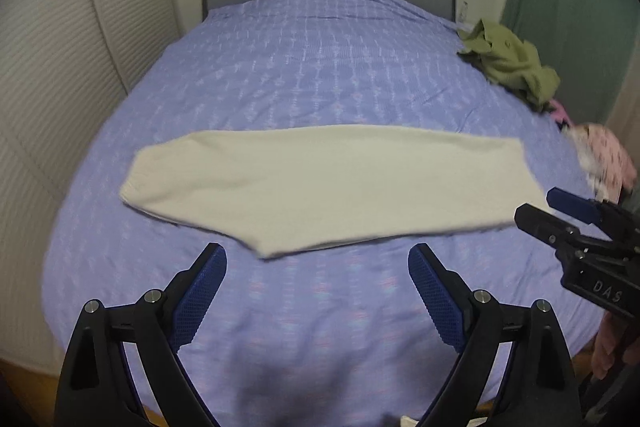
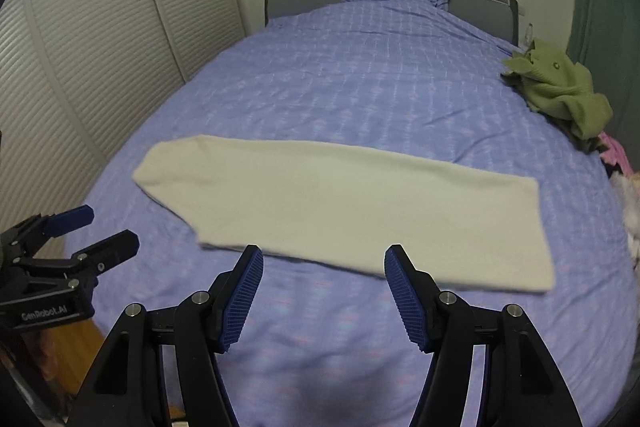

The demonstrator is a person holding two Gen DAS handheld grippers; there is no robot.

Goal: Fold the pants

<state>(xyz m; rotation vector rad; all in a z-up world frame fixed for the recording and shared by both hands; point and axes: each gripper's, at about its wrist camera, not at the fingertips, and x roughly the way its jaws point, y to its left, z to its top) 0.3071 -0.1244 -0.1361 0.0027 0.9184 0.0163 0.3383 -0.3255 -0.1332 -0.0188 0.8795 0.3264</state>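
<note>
Blue ribbed pads of the left gripper (image 1: 318, 291) stand wide apart over bare bedspread, nothing between them; the right gripper (image 2: 324, 293) likewise hangs with its jaws parted and empty, above the near edge of the cloth. Just beyond both lies the long cream fleece pair of pants (image 1: 320, 187), already doubled leg on leg into one flat strip running crosswise on the lilac patterned bedspread (image 1: 320, 67). One end tapers at the left, the other ends square at the right.

The step in hand looks like the next fold, end to end. To do it well, each gripper should probably take one corner of the same end, pinching through all layers, lift low, and carry it across so edges meet squarely. Keep clear of the crumpled olive-green garment (image 1: 512, 63) at the bed's right edge.
</note>
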